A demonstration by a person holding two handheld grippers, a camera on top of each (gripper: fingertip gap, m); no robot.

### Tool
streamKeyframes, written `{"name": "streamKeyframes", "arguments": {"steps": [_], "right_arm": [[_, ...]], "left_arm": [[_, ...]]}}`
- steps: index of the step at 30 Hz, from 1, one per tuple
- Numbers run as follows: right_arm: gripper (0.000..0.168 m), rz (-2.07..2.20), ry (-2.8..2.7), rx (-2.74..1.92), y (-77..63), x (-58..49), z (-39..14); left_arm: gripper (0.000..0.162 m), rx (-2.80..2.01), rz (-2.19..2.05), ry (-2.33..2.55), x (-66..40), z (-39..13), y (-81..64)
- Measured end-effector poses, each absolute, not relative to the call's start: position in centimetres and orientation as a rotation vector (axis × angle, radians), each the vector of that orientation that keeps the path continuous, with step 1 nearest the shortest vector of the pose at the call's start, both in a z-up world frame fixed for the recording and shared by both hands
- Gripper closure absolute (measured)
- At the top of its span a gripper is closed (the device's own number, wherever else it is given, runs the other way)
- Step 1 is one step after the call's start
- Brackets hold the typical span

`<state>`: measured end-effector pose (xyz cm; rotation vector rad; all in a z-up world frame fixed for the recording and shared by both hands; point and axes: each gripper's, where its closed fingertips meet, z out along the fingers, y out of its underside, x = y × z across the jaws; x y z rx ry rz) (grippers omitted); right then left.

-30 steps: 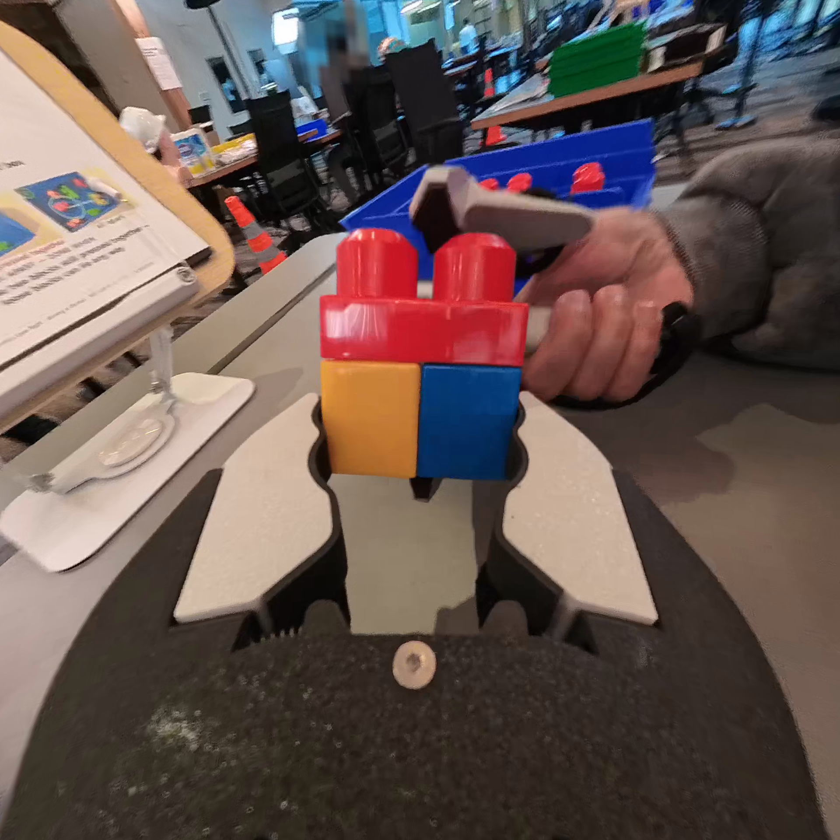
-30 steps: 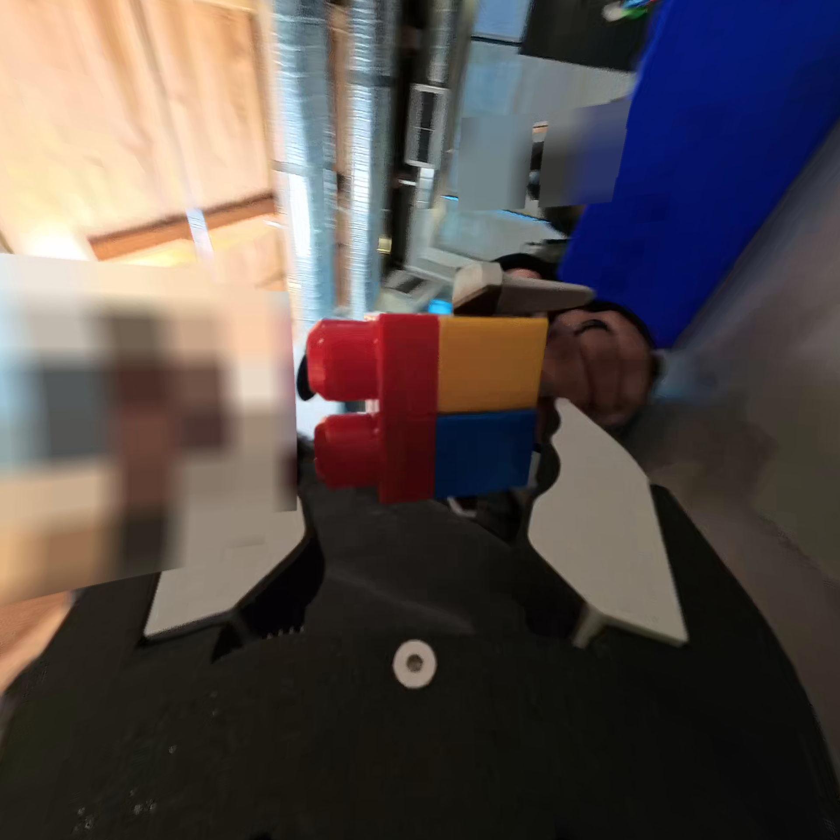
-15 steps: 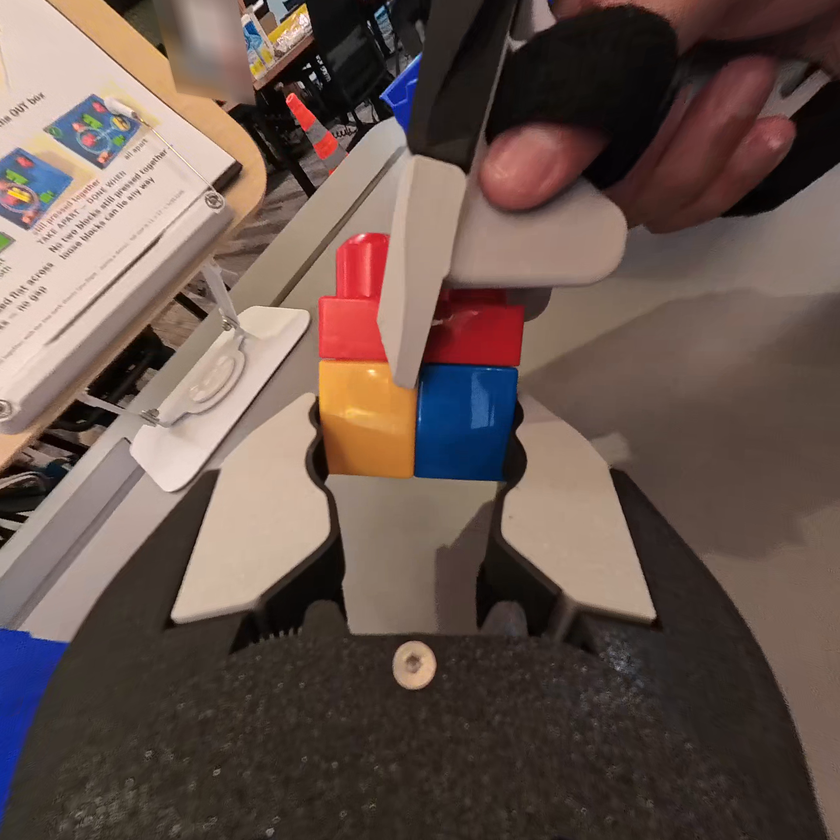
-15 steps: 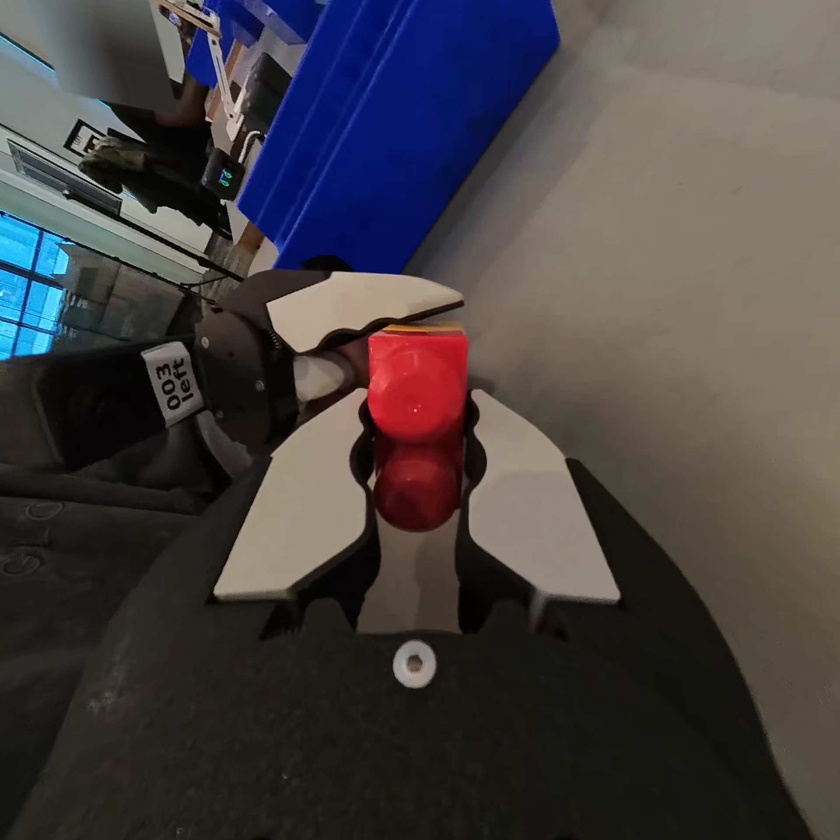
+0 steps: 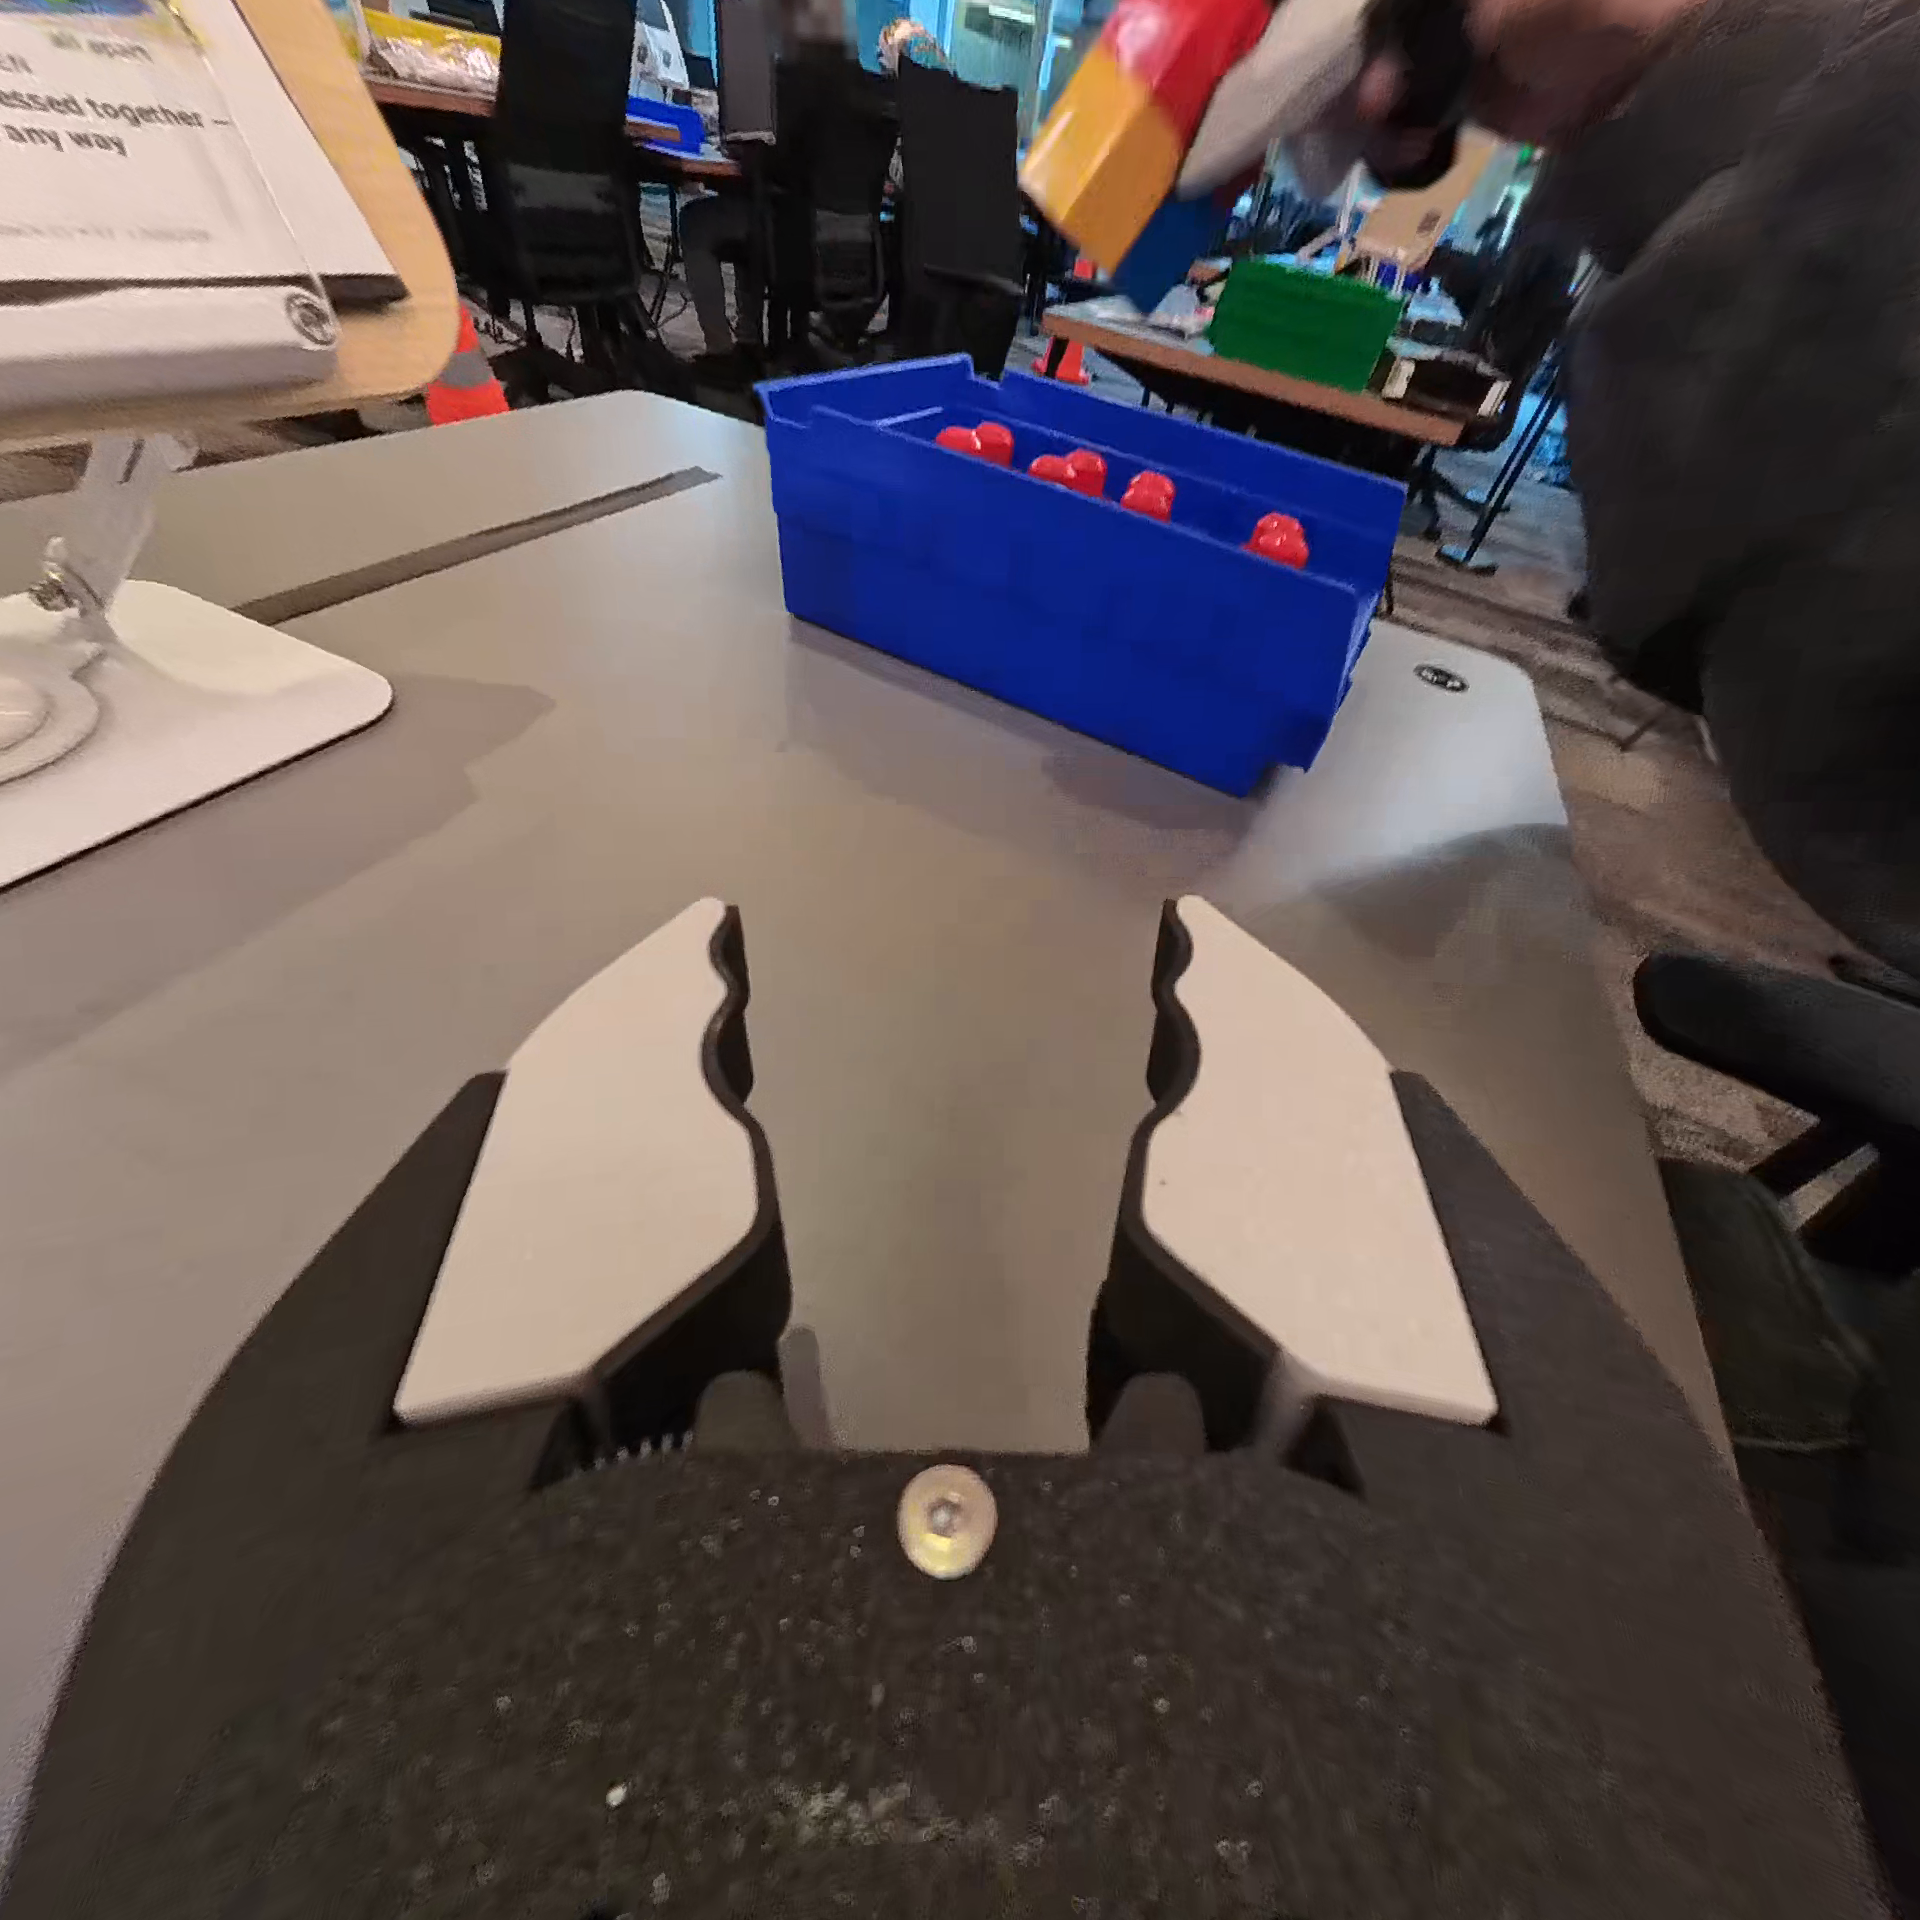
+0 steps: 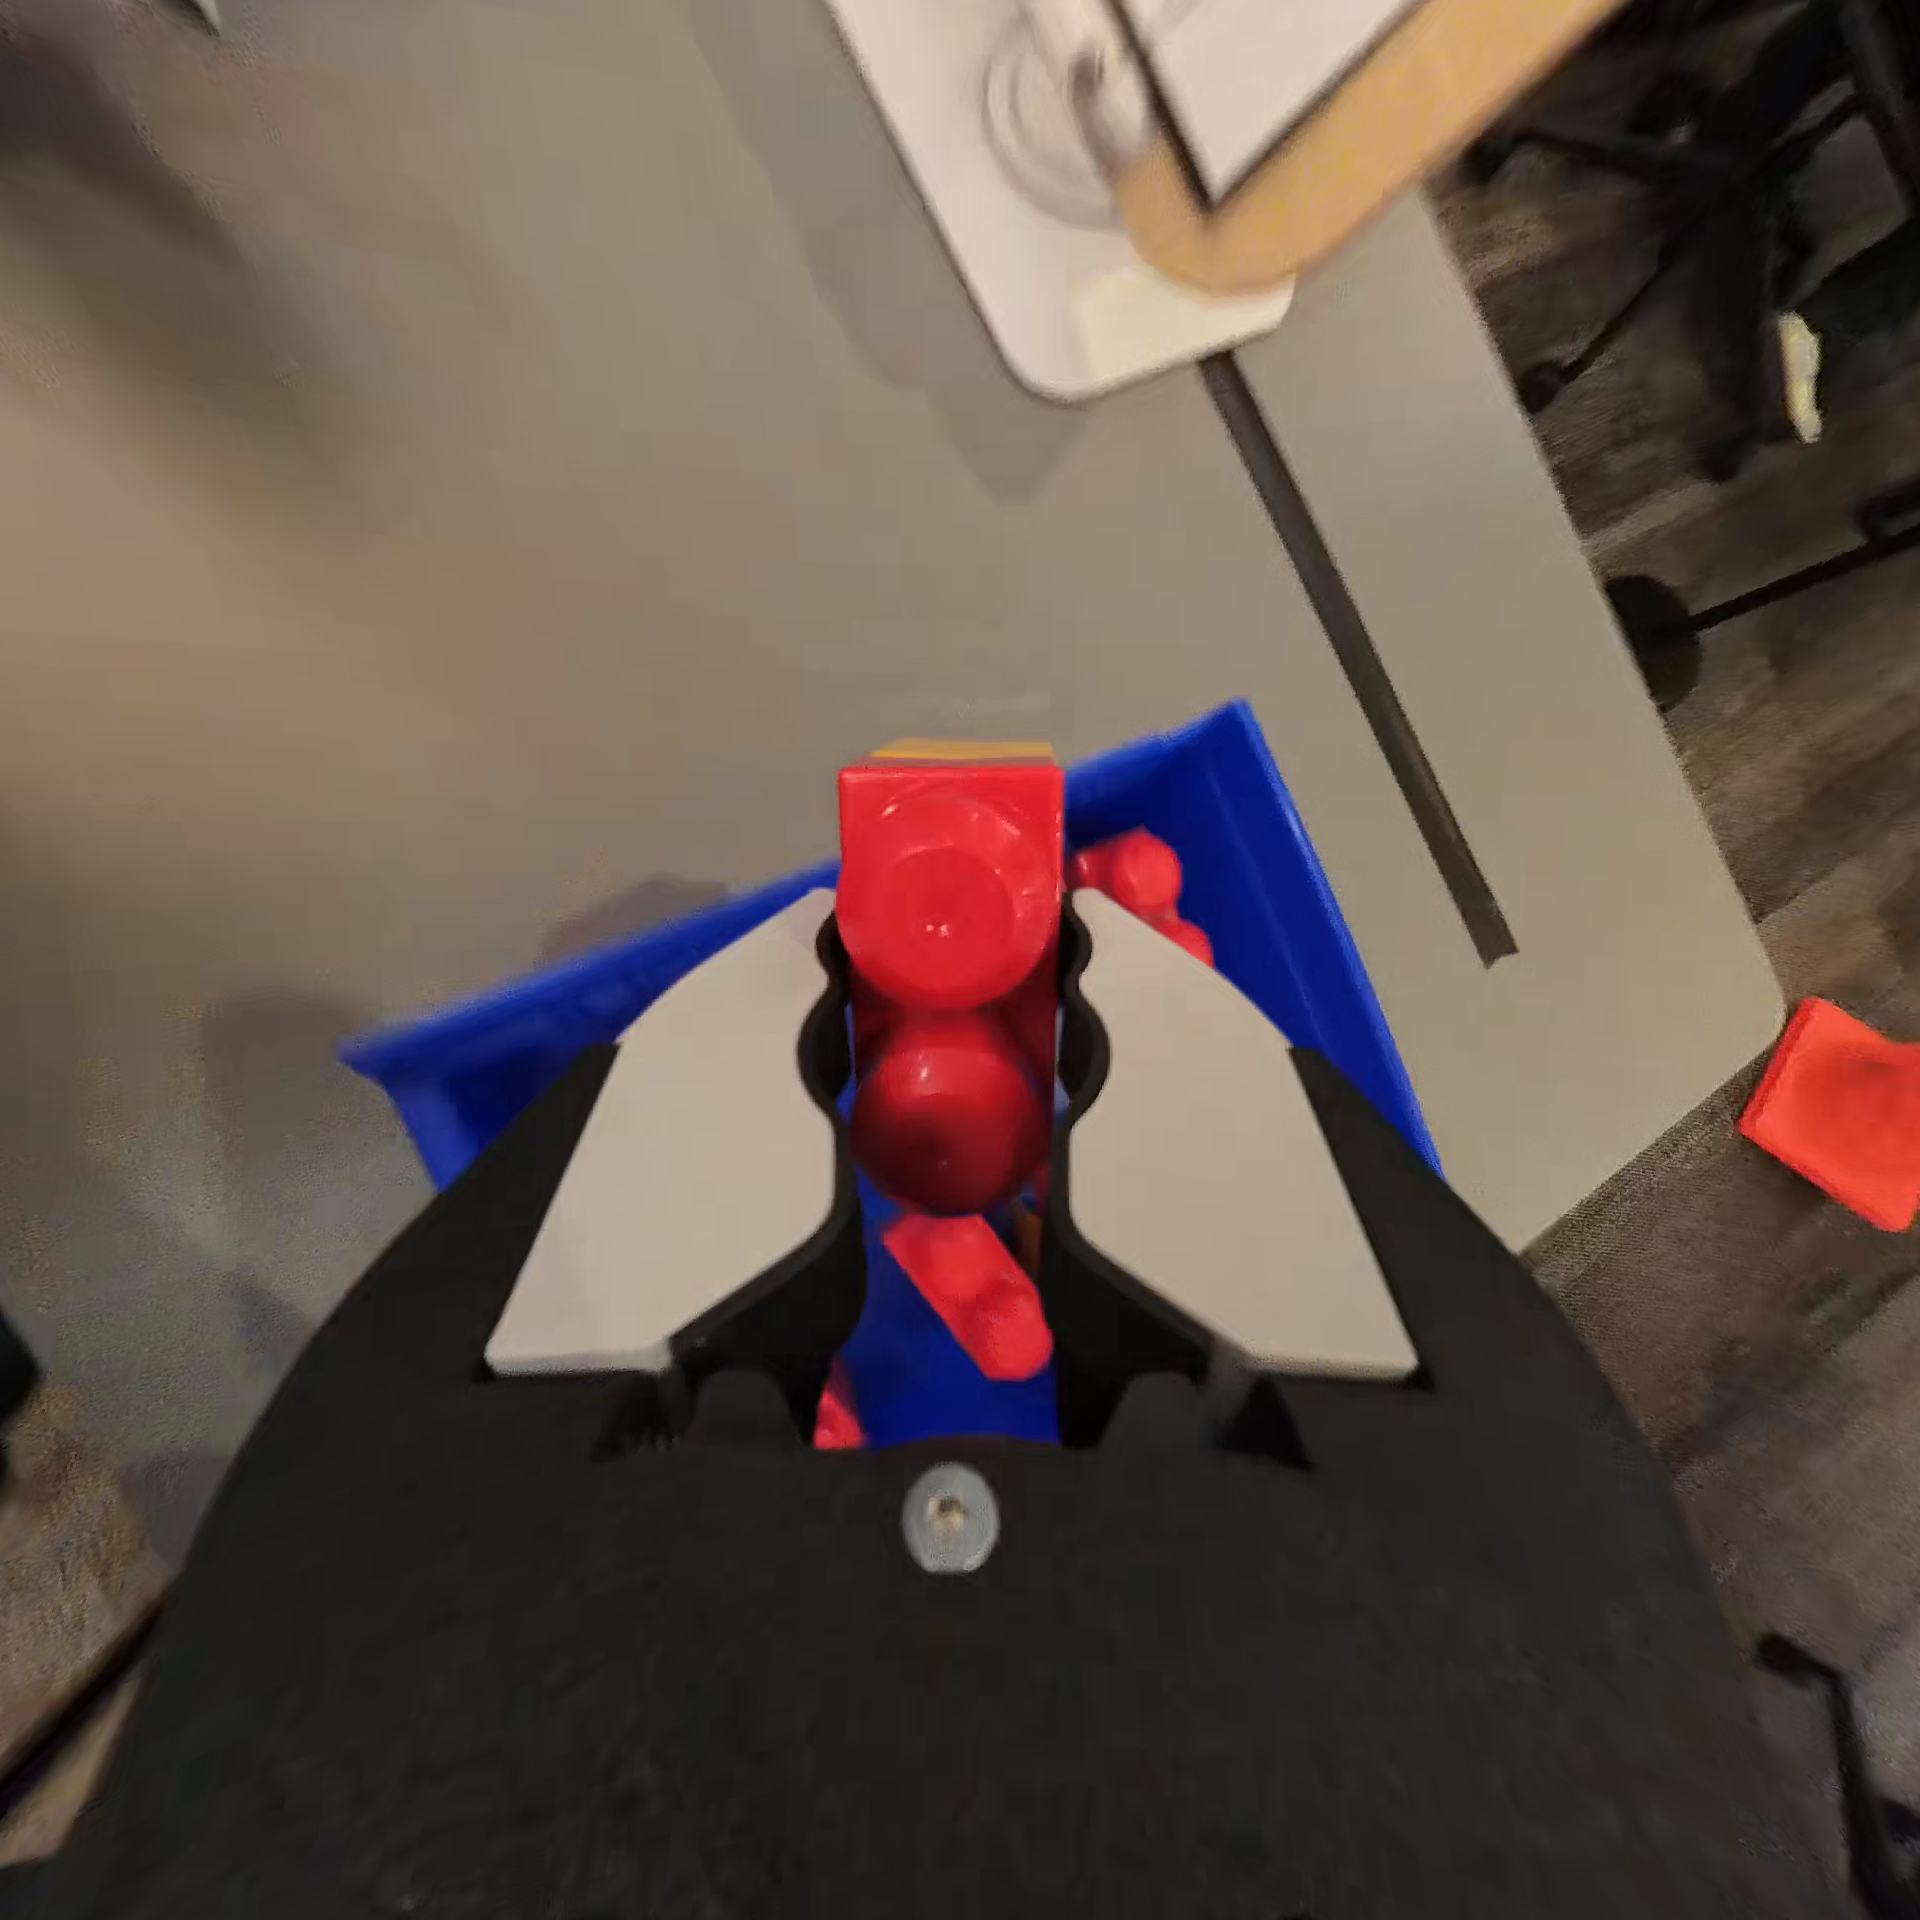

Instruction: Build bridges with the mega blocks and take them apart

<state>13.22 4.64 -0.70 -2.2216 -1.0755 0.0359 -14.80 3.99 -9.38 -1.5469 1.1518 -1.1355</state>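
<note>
- Right tool (image 6: 951, 997): jaws closed on the red block (image 6: 951, 883) of the small bridge, gripping its two long sides, studs facing the cam. Held w/ tool pointing down, so the bridge hangs under it, above the blue bin (image 6: 1247, 831).
- Bridge in left wrist view: up in the air at top of frame, tilted, yellow block (image 5: 1101, 177) and blue block (image 5: 1174, 249) below the red one (image 5: 1184, 52), all three joined. Right tool there is blurred, only partly in frame.
- Left tool (image 5: 951, 935): jaws wide apart, nothing between them, low over the grey worktop (image 5: 623, 779), pointing at the bin. Prob. parked there to be free for the next grab.
- Bin sits on the worktop, well ahead of the left tool; loose red blocks (image 5: 1081, 473) inside, studs poking above the rim.
- Judgement: grip on the top piece only means the two lower blocks hang by stud friction alone; a jerk could drop them. Being over the bin covers that risk.
- Take-apart not done: bridge is one piece. Next prob. needs the left tool to pinch yellow/blue while the right pulls red off, or a release into the bin.
- Paper on a stand (image 5: 156, 208) at left edge; orange-red square (image 6: 1839, 1112) on the floor beyond the worktop corner.
</note>
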Motion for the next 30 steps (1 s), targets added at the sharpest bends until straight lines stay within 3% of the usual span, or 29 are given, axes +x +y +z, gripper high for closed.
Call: {"name": "streamKeyframes", "arguments": {"steps": [8, 20, 24, 30], "right_arm": [[0.131, 0.119, -1.458, -2.418, 6.8, 18.3, -12.2], [0.126, 0.152, -1.643, -2.499, 8.3, 17.4, -16.9], [0.115, 0.116, -1.556, -2.487, 7.7, 17.6, -13.6], [0.101, 0.045, -0.934, -2.049, 6.6, 15.5, 1.0]], "left_arm": [[0.09, -1.565, -1.114, 1.182, -14.0, -10.5, 4.1], [0.089, -1.582, -1.103, 1.207, -13.8, -11.2, 3.9], [0.088, -1.587, -1.105, 1.211, -13.9, -11.2, 3.8], [0.089, -1.606, -1.065, 1.174, -14.1, -11.1, 4.5]]}}
